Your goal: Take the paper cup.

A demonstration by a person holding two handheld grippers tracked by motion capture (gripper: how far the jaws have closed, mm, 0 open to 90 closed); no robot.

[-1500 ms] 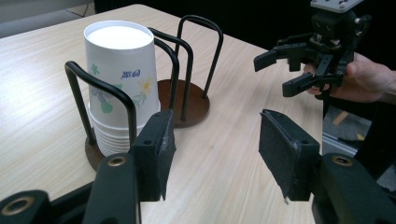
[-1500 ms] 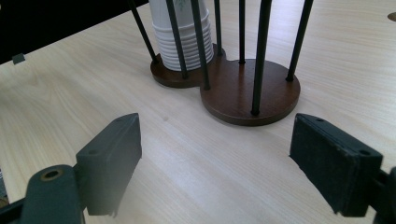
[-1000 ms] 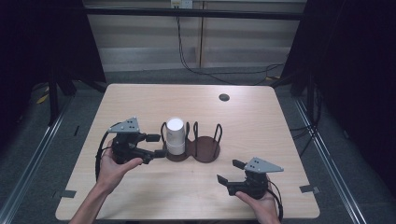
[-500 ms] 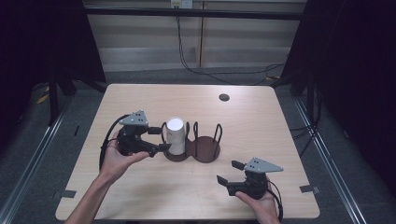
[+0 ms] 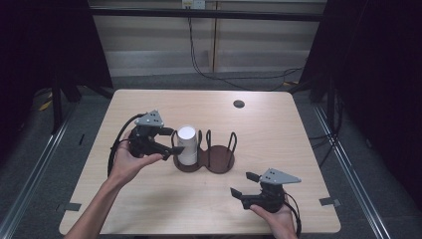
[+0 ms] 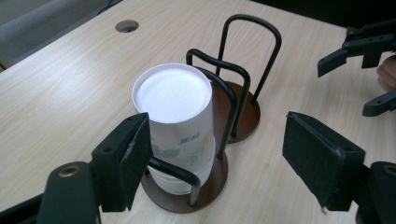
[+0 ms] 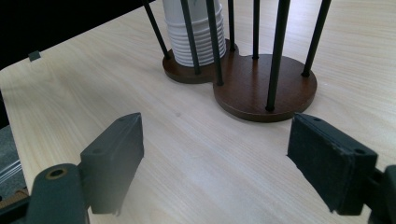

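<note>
A stack of upside-down white paper cups [image 5: 187,142] [image 6: 175,98] [image 7: 194,32] stands in the left ring of a brown two-ring holder [image 5: 221,160] [image 6: 243,116] [image 7: 261,88] with black wire loops. The right ring holds nothing. My left gripper [image 5: 172,140] [image 6: 219,135] is open at the stack's left side. Its jaws have just been opening, and the left pad [image 6: 135,158] stands close beside the cups without pressing. My right gripper [image 5: 241,183] [image 7: 217,135] rests near the front right, open and aimed at the holder. Its jaws have just been closing slightly on nothing.
The wooden table [image 5: 278,134] has a dark round cable hole [image 5: 239,103] [image 6: 127,25] near its far edge. Black frames and cables stand beyond the table. The right gripper's jaws [image 6: 359,51] appear at the upper right of the left gripper view.
The left gripper has moved a little toward the far side and up, and its jaws stand wider beside the cups. The right gripper has stayed in place.
</note>
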